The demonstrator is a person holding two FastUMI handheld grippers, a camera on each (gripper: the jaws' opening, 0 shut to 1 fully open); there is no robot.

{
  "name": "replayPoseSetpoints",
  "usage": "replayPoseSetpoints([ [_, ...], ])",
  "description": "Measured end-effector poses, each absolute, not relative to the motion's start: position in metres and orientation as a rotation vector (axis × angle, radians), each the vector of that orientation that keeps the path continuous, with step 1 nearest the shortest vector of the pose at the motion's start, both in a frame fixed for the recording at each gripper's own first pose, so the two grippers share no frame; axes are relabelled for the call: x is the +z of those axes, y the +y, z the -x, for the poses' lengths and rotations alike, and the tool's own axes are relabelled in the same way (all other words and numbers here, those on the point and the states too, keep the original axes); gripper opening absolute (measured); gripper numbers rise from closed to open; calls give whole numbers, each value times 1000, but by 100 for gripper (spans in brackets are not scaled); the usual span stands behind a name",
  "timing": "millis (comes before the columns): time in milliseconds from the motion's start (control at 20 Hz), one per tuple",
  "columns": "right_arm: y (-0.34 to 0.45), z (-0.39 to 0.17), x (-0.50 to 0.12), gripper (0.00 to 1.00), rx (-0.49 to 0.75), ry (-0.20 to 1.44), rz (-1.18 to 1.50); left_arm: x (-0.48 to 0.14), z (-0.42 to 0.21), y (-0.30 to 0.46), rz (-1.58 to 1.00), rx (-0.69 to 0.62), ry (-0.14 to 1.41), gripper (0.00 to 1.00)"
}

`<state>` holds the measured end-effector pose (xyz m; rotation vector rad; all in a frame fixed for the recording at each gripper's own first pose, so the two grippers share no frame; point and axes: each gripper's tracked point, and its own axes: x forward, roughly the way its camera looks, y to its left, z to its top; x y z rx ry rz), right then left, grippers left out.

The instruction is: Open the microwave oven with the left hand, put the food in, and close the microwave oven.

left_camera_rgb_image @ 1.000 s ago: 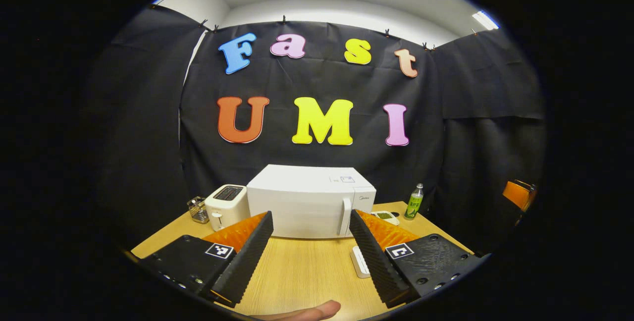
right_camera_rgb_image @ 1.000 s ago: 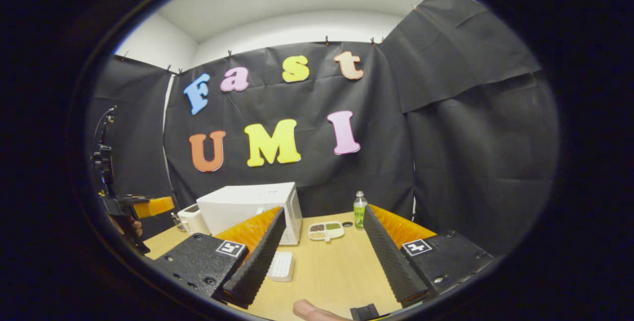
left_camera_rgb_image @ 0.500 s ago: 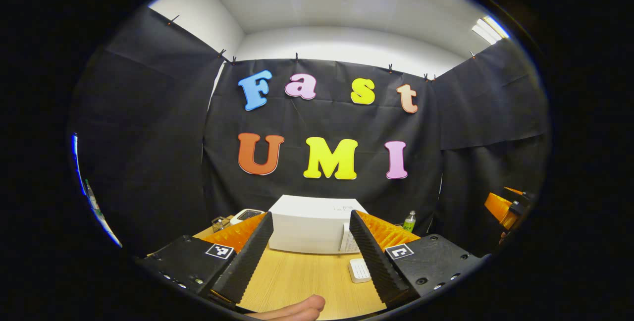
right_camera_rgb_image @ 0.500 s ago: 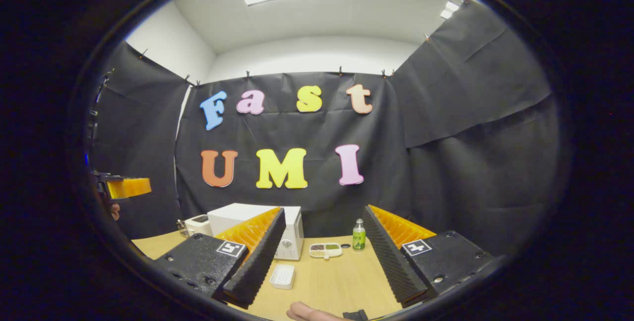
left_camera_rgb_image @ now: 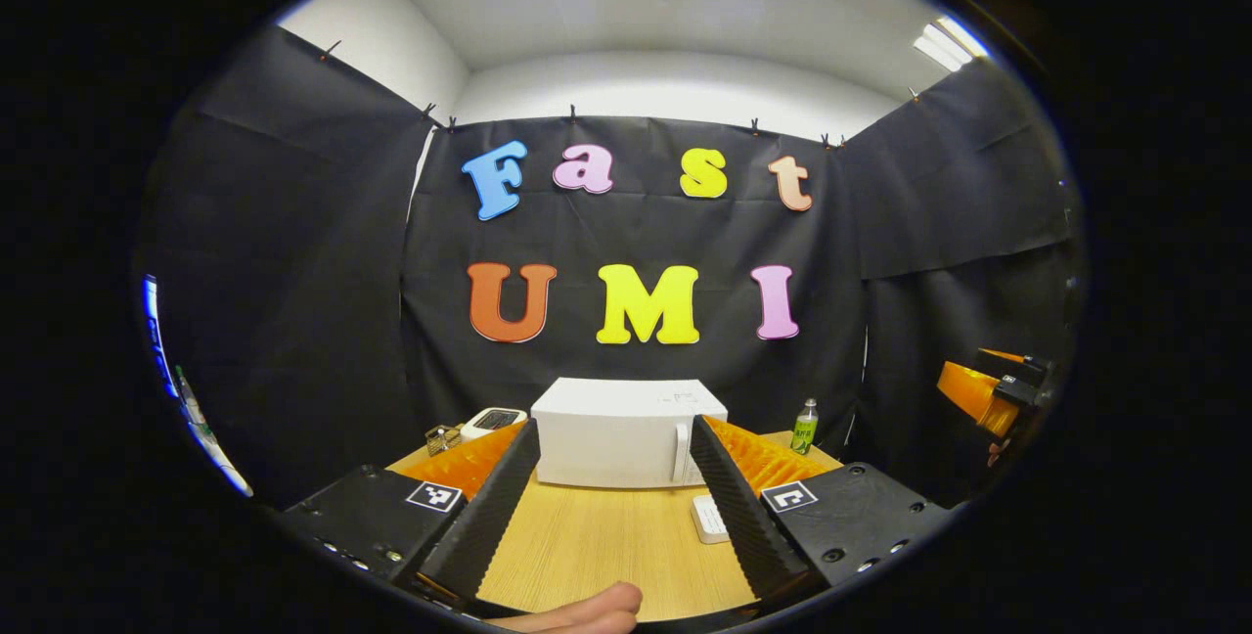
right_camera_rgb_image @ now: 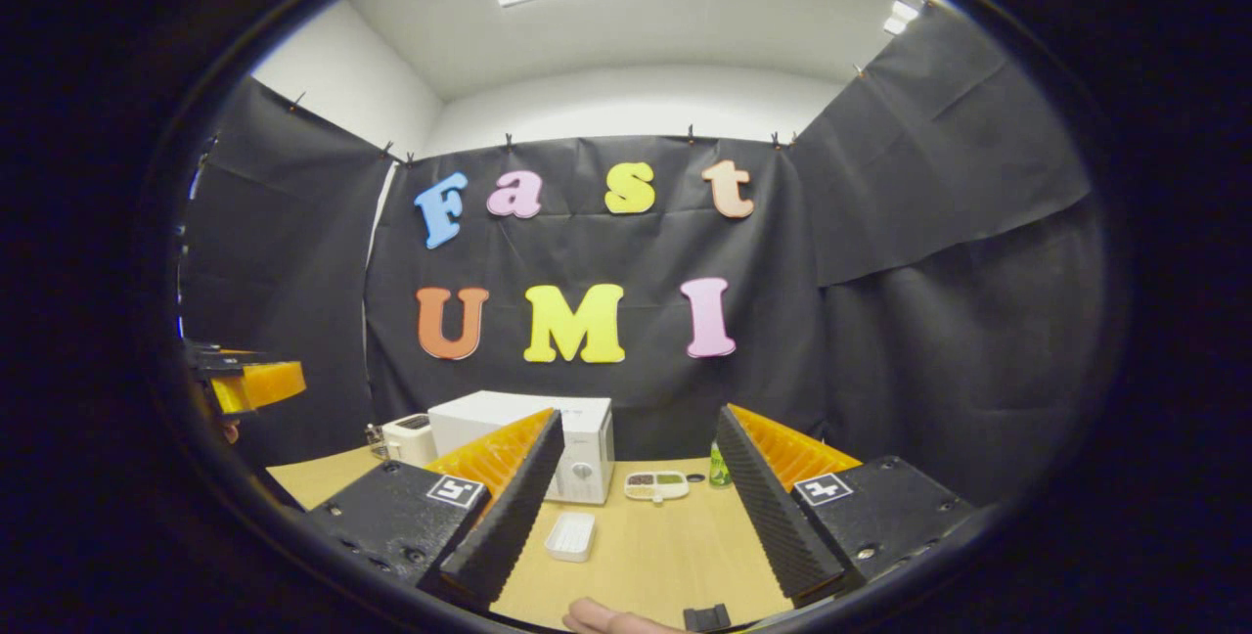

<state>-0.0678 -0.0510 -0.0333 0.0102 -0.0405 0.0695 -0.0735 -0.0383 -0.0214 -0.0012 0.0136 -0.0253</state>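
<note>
Microwave oven (left_camera_rgb_image: 626,432) sitting shut at back middle of wooden table (left_camera_rgb_image: 597,541), white, door handle (left_camera_rgb_image: 682,453) on its right side; in right gripper view (right_camera_rgb_image: 548,448) partly hidden behind left finger of that claw. Left claw (left_camera_rgb_image: 614,507) hovering above near table edge, fingers spread wide, gripping nothing, pointing straight at microwave. Right claw (right_camera_rgb_image: 626,517) also hanging wide open, empty, aiming at table right of microwave. Food tray (right_camera_rgb_image: 656,485) with compartments lying on table just right of microwave, well apart from both claws. White ridged dish (right_camera_rgb_image: 570,536) resting nearer, in front of microwave's right corner; in left gripper view (left_camera_rgb_image: 706,519) peeking out beside right finger. Green bottle (left_camera_rgb_image: 804,426) standing upright at back right. White toaster (left_camera_rgb_image: 494,420) sitting left of microwave, small wire basket (left_camera_rgb_image: 442,438) beside it. Other claw showing at far right edge (left_camera_rgb_image: 983,389) in left gripper view, at far left edge (right_camera_rgb_image: 249,382) in right gripper view. Fingertip (left_camera_rgb_image: 587,609) showing at bottom edge.
</note>
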Motion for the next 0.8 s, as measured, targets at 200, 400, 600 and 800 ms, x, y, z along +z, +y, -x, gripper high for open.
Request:
replayPoseSetpoints([
  [200, -52, 67, -35, 100, 64, -45, -9, -25, 71, -38, 4, -28, 21, 95],
  [400, -54, 66, -38, 100, 66, -42, -14, -30, 69, -40, -1, -32, 27, 95],
  [600, -56, 65, -43, 100, 68, -32, -21, -31, 70, -44, -9, -43, 24, 95],
  [800, -56, 64, -45, 100, 70, -29, -22, -36, 71, -46, -15, -48, 31, 95],
])
